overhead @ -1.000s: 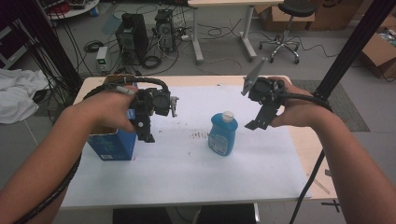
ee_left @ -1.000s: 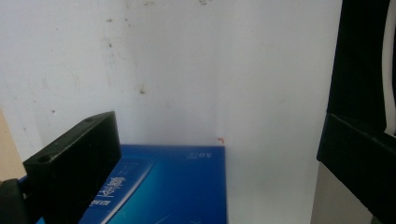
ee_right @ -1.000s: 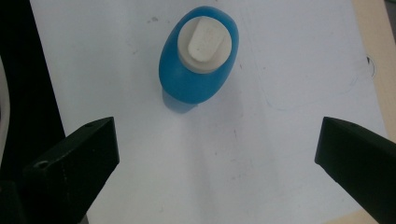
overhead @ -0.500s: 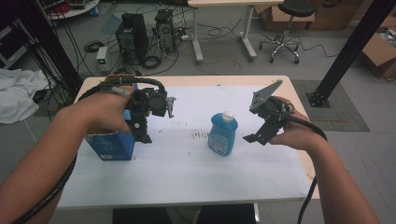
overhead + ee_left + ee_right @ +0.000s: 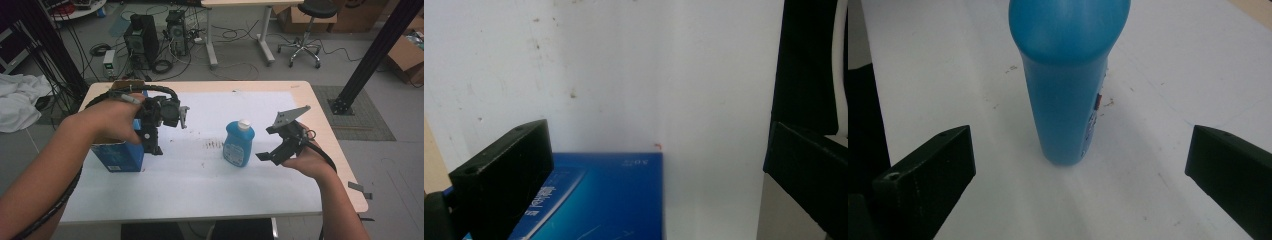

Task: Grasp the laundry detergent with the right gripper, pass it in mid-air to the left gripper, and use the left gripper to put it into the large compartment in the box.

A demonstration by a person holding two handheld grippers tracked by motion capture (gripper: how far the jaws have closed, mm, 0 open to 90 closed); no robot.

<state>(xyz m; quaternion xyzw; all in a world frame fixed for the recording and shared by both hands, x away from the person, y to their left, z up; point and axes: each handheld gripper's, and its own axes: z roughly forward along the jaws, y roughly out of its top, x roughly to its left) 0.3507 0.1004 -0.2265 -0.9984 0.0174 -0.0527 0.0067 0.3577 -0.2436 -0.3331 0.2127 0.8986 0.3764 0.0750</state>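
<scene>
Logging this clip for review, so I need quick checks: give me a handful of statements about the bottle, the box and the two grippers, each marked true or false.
1. The blue bottle stands upright on the white table cover. True.
2. The right gripper is shut on the bottle. False: its jaws are wide apart, with the bottle standing free between and beyond them.
3. The blue box sits near the table's left side, by the left gripper. True.
4. The bottle's cap is red. False: it is white.
5. The left gripper's jaws are open. True.
6. The bottle lies on top of the box. False: they stand apart on the table.
</scene>
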